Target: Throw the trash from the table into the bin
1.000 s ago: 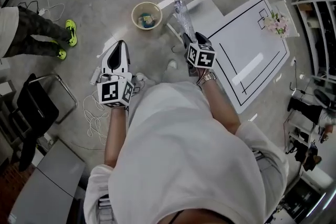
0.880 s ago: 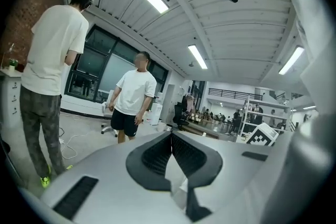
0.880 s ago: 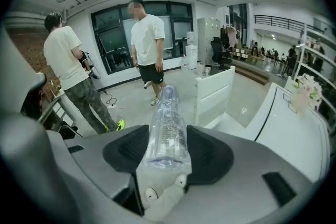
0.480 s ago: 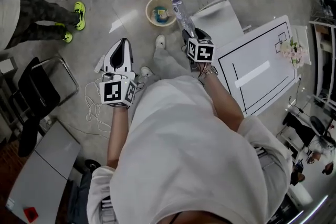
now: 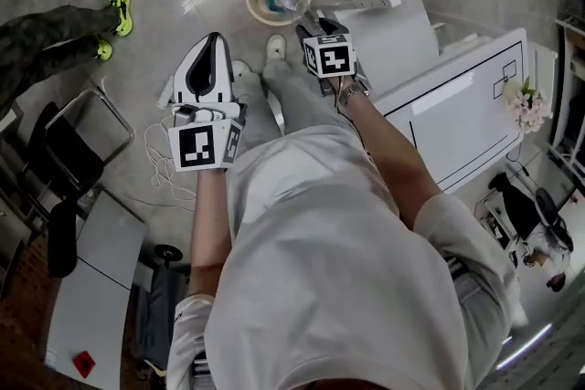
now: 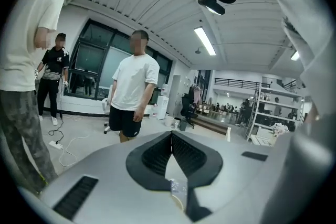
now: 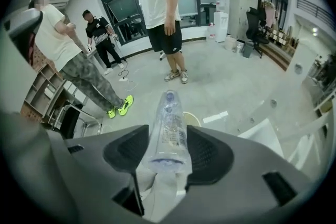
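Observation:
My right gripper [image 5: 309, 25] is shut on a clear plastic bottle [image 5: 294, 7] that sticks out ahead of it, its far end over the rim of the round cream bin [image 5: 251, 0] on the floor. The bin holds some trash. In the right gripper view the bottle [image 7: 168, 118] sits upright between the black pads [image 7: 209, 153], with the bin's rim [image 7: 193, 119] just behind it. My left gripper [image 5: 211, 41] hovers left of the bin, jaws shut, tips meeting [image 6: 171, 135]. A small clear scrap [image 6: 177, 188] shows in the gap behind the tips; whether it is pinched is unclear.
A white table [image 5: 457, 119] with a black outline and a flower bunch [image 5: 527, 103] lies at right, a white chair [image 5: 393, 23] beside the bin. A bystander's green shoes [image 5: 116, 5], a black chair [image 5: 64, 169] and floor cables [image 5: 164, 187] are at left. People [image 7: 160, 2] stand beyond.
The person has walked toward the bin, which now lies just ahead of both grippers. The right gripper has tipped downward, bringing the bottle's end over the bin's rim. Both grips look unchanged.

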The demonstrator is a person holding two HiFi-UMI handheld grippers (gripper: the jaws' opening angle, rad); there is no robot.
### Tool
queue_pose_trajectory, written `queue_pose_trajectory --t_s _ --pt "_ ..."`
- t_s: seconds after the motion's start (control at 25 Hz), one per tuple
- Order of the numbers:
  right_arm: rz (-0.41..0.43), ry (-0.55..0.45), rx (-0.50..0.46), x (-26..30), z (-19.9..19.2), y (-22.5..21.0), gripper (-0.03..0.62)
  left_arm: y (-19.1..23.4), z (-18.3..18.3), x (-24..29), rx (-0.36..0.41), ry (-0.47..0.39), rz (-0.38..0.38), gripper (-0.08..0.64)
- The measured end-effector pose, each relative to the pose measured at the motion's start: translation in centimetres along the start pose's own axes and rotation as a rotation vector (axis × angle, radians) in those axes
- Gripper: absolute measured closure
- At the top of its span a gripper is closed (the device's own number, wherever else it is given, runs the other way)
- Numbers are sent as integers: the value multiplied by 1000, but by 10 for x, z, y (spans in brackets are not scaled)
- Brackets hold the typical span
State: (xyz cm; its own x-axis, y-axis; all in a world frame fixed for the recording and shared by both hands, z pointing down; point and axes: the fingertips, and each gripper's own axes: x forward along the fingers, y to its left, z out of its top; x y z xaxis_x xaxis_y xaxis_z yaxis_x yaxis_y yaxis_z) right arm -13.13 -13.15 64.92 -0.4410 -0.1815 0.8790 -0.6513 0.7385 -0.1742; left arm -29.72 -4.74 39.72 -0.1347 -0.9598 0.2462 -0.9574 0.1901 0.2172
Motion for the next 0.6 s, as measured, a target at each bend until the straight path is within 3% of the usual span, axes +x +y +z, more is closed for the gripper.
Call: queue_pose_trajectory --t_s 0.24,0.36,0.6 --pt "-3 62 22 96 -5 -26 357 2 -56 74 7 69 -95 554" --pt "-8 116 13 146 -26 -37 357 9 -97 98 -9 120 -136 554" --pt "2 219 -86 213 -76 -51 357 12 -180 116 -55 240 -175 554"
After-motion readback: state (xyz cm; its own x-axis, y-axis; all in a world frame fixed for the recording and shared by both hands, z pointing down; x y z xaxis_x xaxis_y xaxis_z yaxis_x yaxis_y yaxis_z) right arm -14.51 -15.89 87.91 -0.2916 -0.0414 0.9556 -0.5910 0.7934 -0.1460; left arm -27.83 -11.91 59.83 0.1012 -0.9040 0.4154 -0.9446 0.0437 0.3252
